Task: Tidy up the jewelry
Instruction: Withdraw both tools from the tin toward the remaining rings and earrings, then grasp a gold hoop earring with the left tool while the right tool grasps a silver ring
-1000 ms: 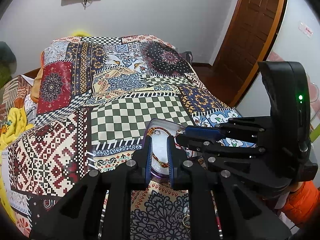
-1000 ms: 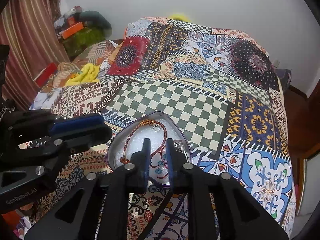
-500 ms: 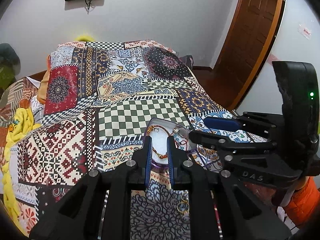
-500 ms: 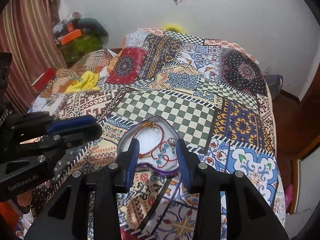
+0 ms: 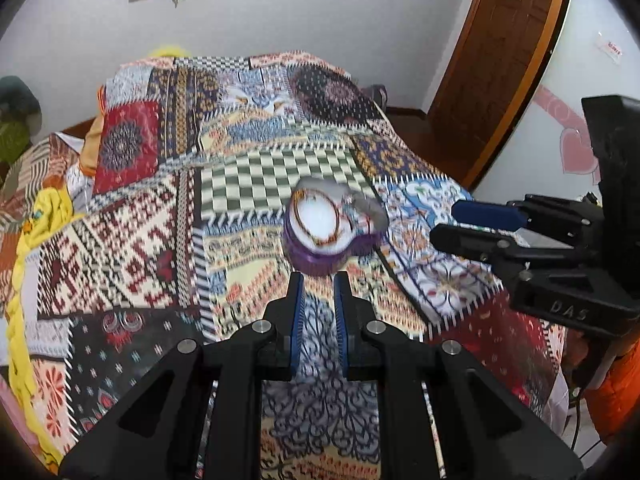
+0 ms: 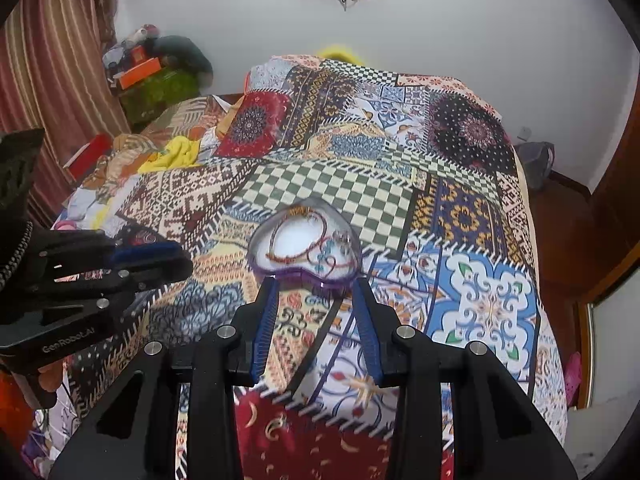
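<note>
Heart-shaped purple jewelry box (image 6: 306, 248) holds red beaded bracelets (image 6: 298, 246).

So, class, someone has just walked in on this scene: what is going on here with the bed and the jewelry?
A person holds a hand-held gripper in each hand over a bed with a patchwork quilt. A heart-shaped purple box sits open on the quilt with a red cord bracelet and other jewelry inside. Neither gripper holds anything: the left hand-held gripper is nearly shut and empty, and the right hand-held gripper is open, its tips just short of the box.
</note>
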The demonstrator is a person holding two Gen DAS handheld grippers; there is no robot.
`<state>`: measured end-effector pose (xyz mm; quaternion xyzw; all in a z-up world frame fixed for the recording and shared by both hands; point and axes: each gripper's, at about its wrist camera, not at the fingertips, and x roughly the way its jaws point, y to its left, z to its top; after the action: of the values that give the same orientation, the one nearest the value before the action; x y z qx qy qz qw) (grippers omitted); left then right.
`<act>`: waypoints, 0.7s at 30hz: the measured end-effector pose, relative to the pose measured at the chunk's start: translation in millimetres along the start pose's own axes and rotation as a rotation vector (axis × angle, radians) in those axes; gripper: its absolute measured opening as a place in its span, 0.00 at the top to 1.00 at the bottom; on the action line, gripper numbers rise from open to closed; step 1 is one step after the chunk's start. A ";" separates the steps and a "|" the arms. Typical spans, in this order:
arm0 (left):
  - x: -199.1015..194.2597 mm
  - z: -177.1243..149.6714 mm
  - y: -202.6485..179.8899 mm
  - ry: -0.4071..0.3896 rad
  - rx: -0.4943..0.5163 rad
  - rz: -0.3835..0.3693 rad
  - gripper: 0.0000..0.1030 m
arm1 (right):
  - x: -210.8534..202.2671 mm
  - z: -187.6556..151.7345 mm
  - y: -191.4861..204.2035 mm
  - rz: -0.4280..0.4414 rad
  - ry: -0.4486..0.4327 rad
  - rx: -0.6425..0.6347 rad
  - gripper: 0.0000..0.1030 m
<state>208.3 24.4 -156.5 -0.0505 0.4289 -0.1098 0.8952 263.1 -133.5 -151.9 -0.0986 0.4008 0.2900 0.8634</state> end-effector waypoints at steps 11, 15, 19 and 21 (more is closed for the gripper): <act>13.6 -31.6 -16.4 0.091 0.007 -0.048 0.87 | 0.1 -26.4 6.8 -0.004 0.041 0.000 0.66; 18.8 -35.9 -24.9 0.103 0.020 -0.061 0.87 | -0.1 -34.1 6.6 -0.002 0.050 0.005 0.67; 28.8 -38.2 -28.4 0.121 0.017 -0.065 0.87 | 1.2 -41.4 4.0 0.008 0.063 0.024 0.66; 32.9 -39.3 -28.6 0.121 0.014 -0.055 0.87 | 1.9 -44.6 3.3 0.009 0.070 0.028 0.67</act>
<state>193.3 -11.2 -200.7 -0.0492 0.4800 -0.1403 0.8646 233.8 -148.0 -182.5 -0.0945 0.4352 0.2848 0.8488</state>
